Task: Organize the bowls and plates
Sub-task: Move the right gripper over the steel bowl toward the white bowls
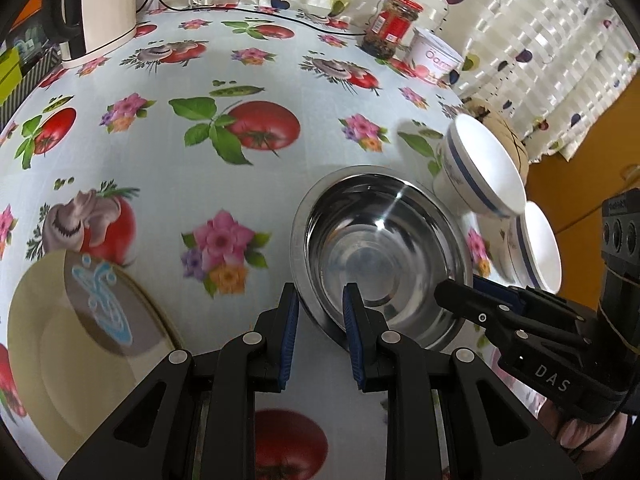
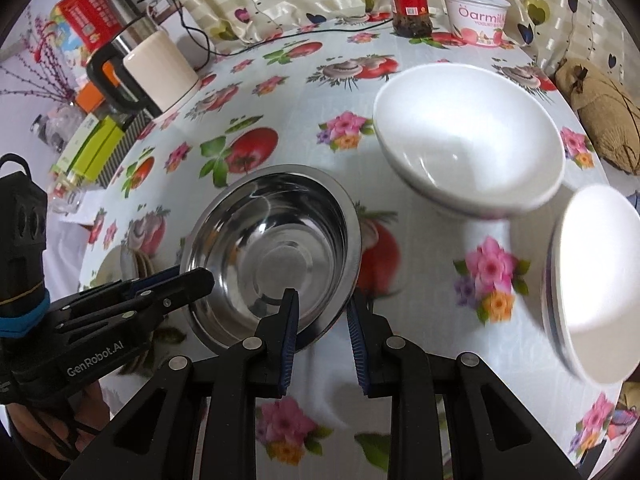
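A steel bowl (image 1: 384, 240) (image 2: 276, 248) with a wide flat rim is held between both grippers over the flowered tablecloth. My left gripper (image 1: 320, 308) is shut on its near-left rim, one finger inside the bowl and one outside. My right gripper (image 2: 322, 310) is shut on the opposite rim in the same way. Each shows in the other's view: the right gripper (image 1: 452, 292), the left gripper (image 2: 200, 278). Two white bowls with blue stripes stand to the right, one (image 1: 488, 168) (image 2: 468, 136) farther and one (image 1: 538, 248) (image 2: 600, 284) nearer. A pale yellow plate (image 1: 72, 340) (image 2: 120, 264) lies to the left.
At the back of the table stand a cream kettle (image 1: 108, 4) (image 2: 160, 68) with its cord, a red-lidded jar (image 1: 390, 26) (image 2: 410, 0) and a yogurt tub (image 1: 434, 60) (image 2: 476, 16). A brown cloth bag (image 2: 600, 108) lies at the right edge. Boxes crowd the far left.
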